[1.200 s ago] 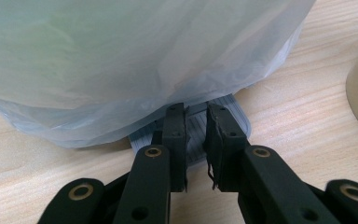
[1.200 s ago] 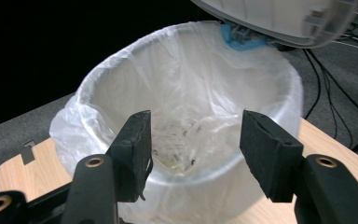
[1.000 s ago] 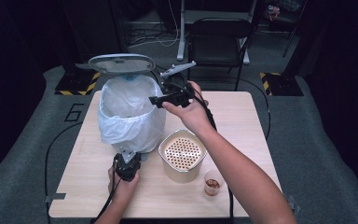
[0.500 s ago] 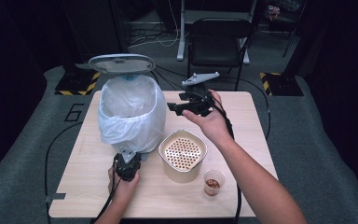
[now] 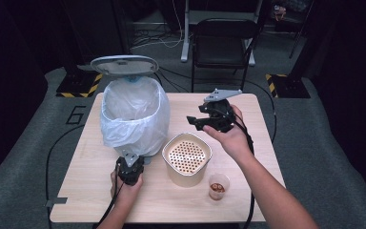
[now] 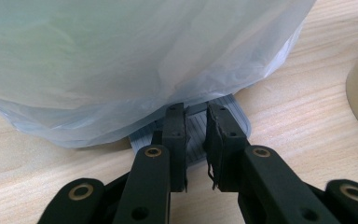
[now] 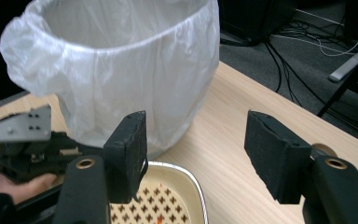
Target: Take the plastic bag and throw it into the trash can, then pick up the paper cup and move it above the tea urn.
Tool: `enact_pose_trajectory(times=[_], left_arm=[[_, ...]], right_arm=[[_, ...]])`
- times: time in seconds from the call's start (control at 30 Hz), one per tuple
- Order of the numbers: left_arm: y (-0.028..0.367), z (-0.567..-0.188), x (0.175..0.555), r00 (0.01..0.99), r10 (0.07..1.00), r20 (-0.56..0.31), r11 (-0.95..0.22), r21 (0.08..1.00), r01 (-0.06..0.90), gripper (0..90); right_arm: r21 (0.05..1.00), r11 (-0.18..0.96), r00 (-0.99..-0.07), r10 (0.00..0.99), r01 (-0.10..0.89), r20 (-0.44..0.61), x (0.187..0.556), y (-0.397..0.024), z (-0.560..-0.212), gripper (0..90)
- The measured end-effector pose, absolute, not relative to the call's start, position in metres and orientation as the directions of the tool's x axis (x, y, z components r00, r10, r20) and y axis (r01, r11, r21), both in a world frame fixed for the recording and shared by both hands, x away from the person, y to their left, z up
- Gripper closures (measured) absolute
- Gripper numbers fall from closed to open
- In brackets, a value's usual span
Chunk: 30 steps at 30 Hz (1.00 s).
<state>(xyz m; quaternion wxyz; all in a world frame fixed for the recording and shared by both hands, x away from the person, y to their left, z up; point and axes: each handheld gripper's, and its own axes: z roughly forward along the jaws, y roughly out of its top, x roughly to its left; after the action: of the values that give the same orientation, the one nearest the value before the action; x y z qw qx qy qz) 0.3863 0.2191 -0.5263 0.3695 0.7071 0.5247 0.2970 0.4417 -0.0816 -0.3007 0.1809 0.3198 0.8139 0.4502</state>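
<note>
Left gripper (image 5: 130, 168) pressing the bin's pedal (image 6: 200, 133); right gripper (image 5: 205, 121) drawn back from the bin (image 5: 133, 114) toward the strainer pot (image 5: 187, 157).

The lined bin stands on the tabletop (image 5: 248, 143) with its lid (image 5: 124, 64) raised, as it was a second ago. At the bin's foot, the left gripper's fingers (image 6: 175, 135) are closed nearly together, tips pressing on the grey ribbed pedal, and the hand has not shifted. The right gripper, which a second ago was at the bin's rim, now hangs in the air to the right of the bin, just behind the strainer pot. Its fingers (image 7: 128, 149) have just been opening and stand apart with nothing between them. A small cup (image 5: 218, 186) sits near the pot on the side away from the bin.
</note>
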Motion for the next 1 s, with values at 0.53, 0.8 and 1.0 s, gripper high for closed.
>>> enact_pose_trajectory(times=[0.53,0.8,1.0], left_arm=[[0.219,-0.526,0.386,0.274,0.962,0.023,-0.169,0.835,0.524,77.9],[0.219,-0.526,0.386,0.274,0.961,0.025,-0.171,0.835,0.523,77.9],[0.219,-0.526,0.386,0.274,0.962,0.022,-0.168,0.835,0.524,77.9]], right_arm=[[0.853,0.393,-0.722,0.691,0.342,-0.028,0.409,-0.115,-0.332,37.5],[0.856,0.361,-0.725,0.689,0.369,0.022,0.397,-0.127,-0.363,30.9],[0.850,0.345,-0.717,0.695,0.398,0.053,0.387,-0.139,-0.385,28.0]])
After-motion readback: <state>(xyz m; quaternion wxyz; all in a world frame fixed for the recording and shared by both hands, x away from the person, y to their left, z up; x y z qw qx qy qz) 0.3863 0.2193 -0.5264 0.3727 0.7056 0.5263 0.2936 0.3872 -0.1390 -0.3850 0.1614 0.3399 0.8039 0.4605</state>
